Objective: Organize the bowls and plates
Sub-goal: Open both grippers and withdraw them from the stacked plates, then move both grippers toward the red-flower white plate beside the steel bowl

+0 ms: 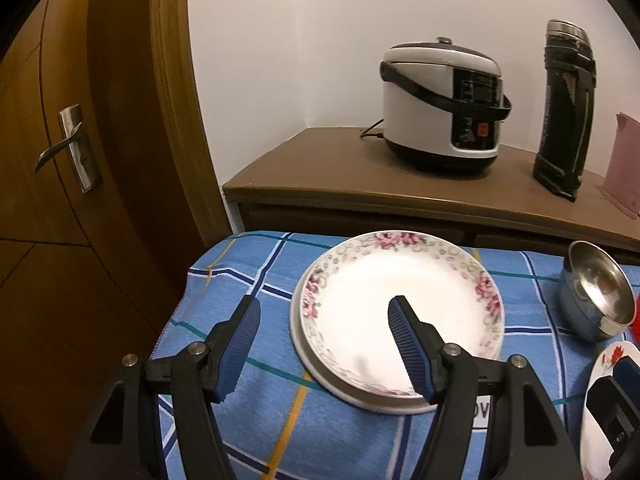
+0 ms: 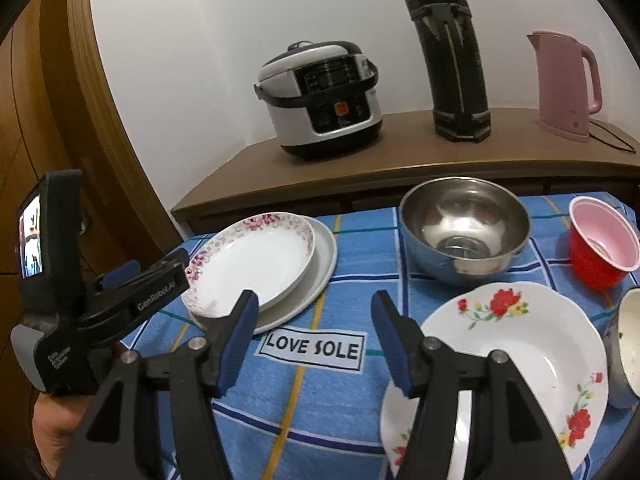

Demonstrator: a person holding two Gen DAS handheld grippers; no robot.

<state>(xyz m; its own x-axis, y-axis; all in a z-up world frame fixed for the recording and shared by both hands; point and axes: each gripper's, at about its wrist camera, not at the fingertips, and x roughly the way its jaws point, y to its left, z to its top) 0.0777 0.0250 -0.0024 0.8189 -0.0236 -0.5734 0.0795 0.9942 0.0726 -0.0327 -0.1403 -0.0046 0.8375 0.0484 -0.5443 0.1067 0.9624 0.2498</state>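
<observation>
Right wrist view: pink-flowered plate (image 2: 256,258) stacked on plain plate (image 2: 320,276); red-flowered plate (image 2: 516,344), steel bowl (image 2: 464,228), red bowl (image 2: 600,248) unsorted; left gripper (image 1: 325,322) and right gripper (image 2: 314,314) open, empty.

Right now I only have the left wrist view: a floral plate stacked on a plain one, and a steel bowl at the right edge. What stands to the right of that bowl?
Observer: A red plastic cup with a pink inside, apart from the round steel bowl.
Operator: And the plate edge at my lower right?
Observer: It is a white scalloped plate with red flowers, lying in front of the steel bowl.
Operator: Anything beyond it?
Observer: A bowl with a cream inside is at its right, cut off by the frame.
</observation>
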